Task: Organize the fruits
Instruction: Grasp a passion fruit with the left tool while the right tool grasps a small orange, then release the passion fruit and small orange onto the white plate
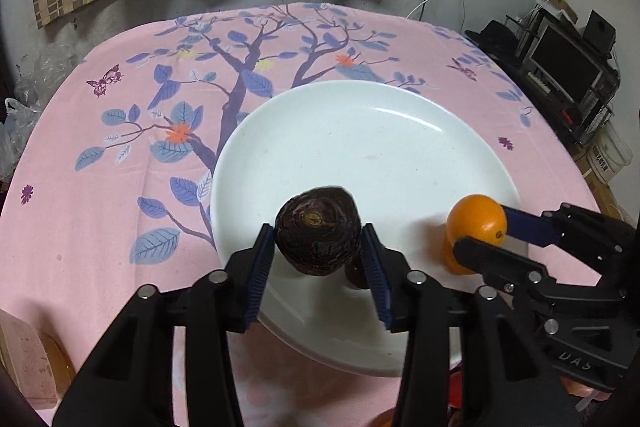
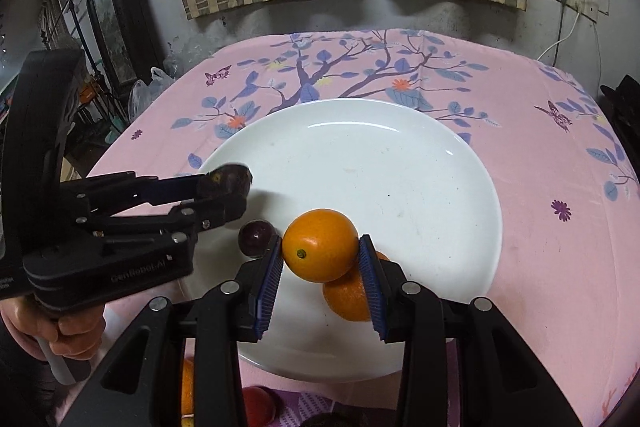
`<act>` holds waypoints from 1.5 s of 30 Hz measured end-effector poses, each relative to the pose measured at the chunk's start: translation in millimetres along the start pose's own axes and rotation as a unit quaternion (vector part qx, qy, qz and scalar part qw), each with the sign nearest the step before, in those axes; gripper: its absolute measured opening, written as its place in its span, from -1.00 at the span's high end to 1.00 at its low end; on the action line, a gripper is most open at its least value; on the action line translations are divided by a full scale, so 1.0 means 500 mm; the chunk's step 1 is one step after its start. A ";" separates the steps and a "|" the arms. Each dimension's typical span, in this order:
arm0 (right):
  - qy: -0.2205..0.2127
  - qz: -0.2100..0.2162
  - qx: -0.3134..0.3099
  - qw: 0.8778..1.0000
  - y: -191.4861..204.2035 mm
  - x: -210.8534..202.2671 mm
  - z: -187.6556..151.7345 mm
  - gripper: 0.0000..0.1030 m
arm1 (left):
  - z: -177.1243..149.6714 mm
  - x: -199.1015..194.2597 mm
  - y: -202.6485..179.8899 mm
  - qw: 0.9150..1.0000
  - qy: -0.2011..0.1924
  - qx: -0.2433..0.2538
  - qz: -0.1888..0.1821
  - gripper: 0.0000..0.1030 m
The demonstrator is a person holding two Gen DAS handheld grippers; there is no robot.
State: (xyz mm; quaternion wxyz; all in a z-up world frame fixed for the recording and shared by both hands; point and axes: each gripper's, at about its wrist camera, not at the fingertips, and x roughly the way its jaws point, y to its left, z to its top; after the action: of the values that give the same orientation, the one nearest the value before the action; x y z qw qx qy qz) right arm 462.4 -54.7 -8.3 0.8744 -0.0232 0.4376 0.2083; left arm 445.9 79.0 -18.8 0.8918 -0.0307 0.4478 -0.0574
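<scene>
over the white plate (image 2: 460, 187), the left gripper (image 1: 318, 259) loosely brackets a dark fruit (image 1: 316, 237) while the right gripper (image 2: 320, 263) pinches an orange (image 2: 320, 245); each should lower gently before letting go.

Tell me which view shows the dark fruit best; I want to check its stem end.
The left wrist view: the dark fruit sits centred between the jaws, stem scar facing the camera. The right wrist view shows it only small, side-on and partly hidden by the left gripper.
</scene>
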 end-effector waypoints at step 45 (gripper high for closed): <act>0.027 -0.037 -0.065 0.997 0.069 -0.131 -0.285 -0.01 | -0.288 -0.239 0.100 0.992 -0.057 -0.096 0.050 -0.85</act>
State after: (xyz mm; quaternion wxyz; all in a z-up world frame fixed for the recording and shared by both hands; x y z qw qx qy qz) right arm 306.5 -77.7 -40.3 0.8662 -0.1021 0.4451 0.2031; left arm 263.1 143.5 -15.0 0.9106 -0.0973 0.4003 0.0329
